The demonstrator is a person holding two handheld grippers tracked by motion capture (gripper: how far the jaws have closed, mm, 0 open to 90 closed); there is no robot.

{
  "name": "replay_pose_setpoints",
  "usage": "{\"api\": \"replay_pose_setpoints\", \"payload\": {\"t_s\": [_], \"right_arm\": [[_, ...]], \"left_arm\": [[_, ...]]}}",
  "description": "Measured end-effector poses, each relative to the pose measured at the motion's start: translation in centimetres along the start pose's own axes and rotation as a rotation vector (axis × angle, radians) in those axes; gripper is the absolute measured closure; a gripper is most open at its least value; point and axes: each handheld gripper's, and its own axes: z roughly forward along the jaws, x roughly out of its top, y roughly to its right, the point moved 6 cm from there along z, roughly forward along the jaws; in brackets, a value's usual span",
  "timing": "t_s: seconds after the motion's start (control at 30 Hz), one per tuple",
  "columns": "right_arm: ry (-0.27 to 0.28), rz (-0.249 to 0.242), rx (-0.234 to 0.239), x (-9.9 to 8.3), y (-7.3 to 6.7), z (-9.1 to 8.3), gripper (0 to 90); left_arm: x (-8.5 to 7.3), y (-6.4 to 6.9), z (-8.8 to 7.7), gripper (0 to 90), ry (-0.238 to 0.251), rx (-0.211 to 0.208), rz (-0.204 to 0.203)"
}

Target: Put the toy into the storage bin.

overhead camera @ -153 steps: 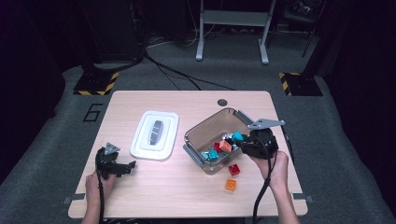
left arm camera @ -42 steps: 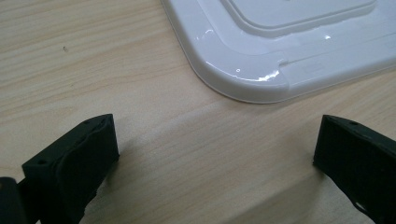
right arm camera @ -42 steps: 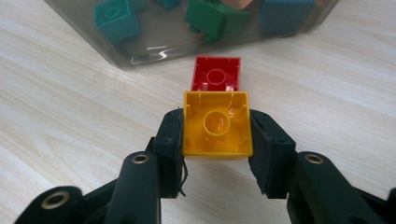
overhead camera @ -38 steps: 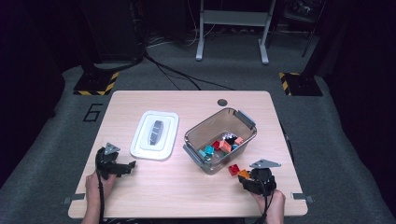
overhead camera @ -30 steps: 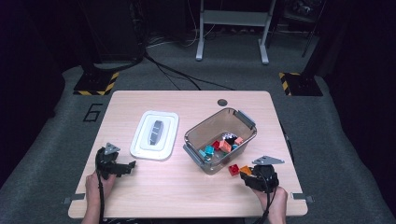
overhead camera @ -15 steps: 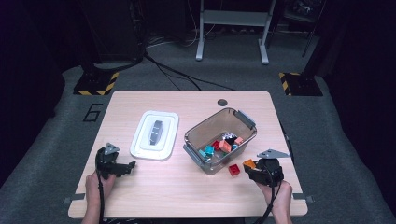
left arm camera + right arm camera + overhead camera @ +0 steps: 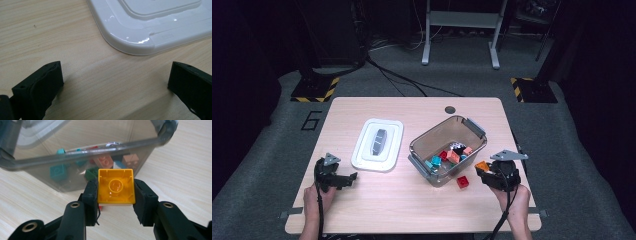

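Now, near to far:
Right gripper (image 7: pixel 115 195): your jaws clamp the orange block (image 7: pixel 115 186), hollow underside facing the camera; since a second ago you have lifted it off the tabletop (image 7: pixel 412 200) near the right front corner.
Left gripper (image 7: pixel 115 82): jaws spread wide with nothing between them, low at the front left edge, unmoved.
Red block (image 7: pixel 463 181): lies on the wood just in front of the bin, as before.
Bin (image 7: pixel 462 131): clear, right of centre, holding mixed blocks.
Lid (image 7: pixel 378 144): white, flat, left of the bin, beyond your left gripper.
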Motion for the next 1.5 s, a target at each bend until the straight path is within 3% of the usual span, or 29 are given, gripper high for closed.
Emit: {"api": "replay_pose_setpoints", "payload": {"t_s": [0.37, 0.73, 1.07, 1.5], "right_arm": [[0.026, -0.046, 0.007, 3.5, -1.1, -0.8, 59.1], [-0.005, -0.099, 0.056, 6.2, -4.0, 1.0, 59.1], [-0.074, -0.154, 0.101, 6.1, -6.6, 3.7, 59.0], [-0.117, -0.175, 0.12, 5.1, -7.1, 4.0, 56.7]], "left_arm": [[0.0, 0.0, 0.0, 0.0, 0.0, 0.0, 0.0], [0.0, 0.0, 0.0, 0.0, 0.0, 0.0, 0.0], [0.0, 0.0, 0.0, 0.0, 0.0, 0.0, 0.0], [0.0, 0.0, 0.0, 0.0, 0.0, 0.0, 0.001]]}}
